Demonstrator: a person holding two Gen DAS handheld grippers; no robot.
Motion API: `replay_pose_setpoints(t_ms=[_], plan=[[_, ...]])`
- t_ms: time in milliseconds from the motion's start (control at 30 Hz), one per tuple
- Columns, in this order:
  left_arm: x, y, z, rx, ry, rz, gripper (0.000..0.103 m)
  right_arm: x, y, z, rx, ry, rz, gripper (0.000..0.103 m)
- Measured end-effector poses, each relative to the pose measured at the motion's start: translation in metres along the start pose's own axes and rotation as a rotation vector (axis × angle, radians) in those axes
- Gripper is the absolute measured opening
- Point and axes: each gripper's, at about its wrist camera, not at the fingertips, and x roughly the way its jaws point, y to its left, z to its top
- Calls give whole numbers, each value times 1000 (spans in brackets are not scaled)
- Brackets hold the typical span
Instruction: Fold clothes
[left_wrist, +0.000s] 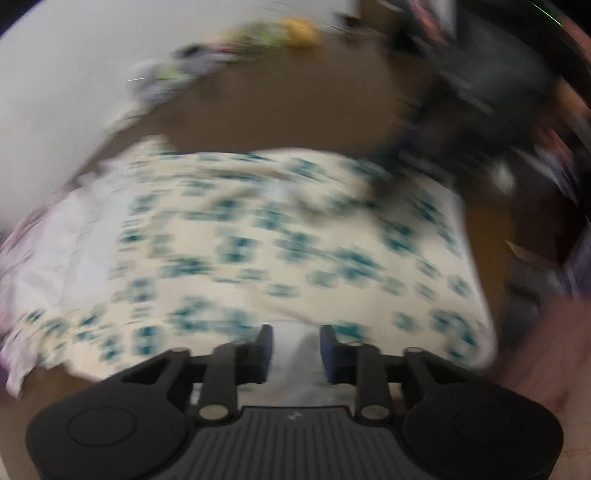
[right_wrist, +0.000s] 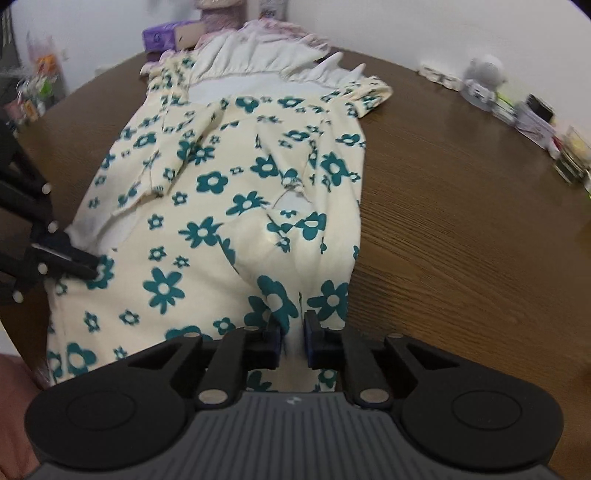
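The right hand-held gripper (right_wrist: 293, 341) is pinching the near hem of the floral dress (right_wrist: 236, 192), while the left hand-held gripper (left_wrist: 296, 345) is clamping its other corner; the dress is lying spread across the brown desk (right_wrist: 461, 206).

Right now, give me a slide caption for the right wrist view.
Right gripper pinches the near hem of a cream floral dress on a wooden table; left gripper grips its left edge.

Floral garment (right_wrist: 221, 206) lies on brown table (right_wrist: 461, 229).
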Motion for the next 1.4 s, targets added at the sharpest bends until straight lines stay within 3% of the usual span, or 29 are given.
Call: replay_pose_setpoints(t_ms=[133, 267, 400, 533, 633, 733, 900, 1033, 1167, 1300, 1400], plan=[[-1, 89, 10, -163, -27, 151, 49, -20, 10, -2, 28, -71, 53, 41], [23, 170, 32, -236, -6, 242, 49, -18, 28, 1, 25, -74, 71, 43], [64, 217, 54, -184, 62, 266, 48, -7, 30, -2, 62, -36, 41, 46], [94, 229, 62, -45, 115, 233, 48, -2, 29, -10, 126, -7, 3, 46], [111, 237, 63, 46, 150, 195, 47, -5, 21, -15, 263, 3, -4, 46], [124, 249, 68, 129, 177, 143, 46, -5, 19, -17, 380, 21, -27, 46], [133, 271, 78, 217, 208, 17, 42, 0, 36, -8, 434, 85, -97, 48], [125, 275, 66, 204, 214, -68, 26, 8, 49, -3, 374, 108, -154, 51], [108, 259, 46, 213, 235, -103, 23, 7, 40, -3, 379, 125, -161, 48], [85, 231, 21, 210, 296, -92, 22, 5, 20, 1, 377, 145, -162, 43], [64, 210, -3, 117, 344, -52, 21, 7, 2, 6, 333, 154, -140, 41]])
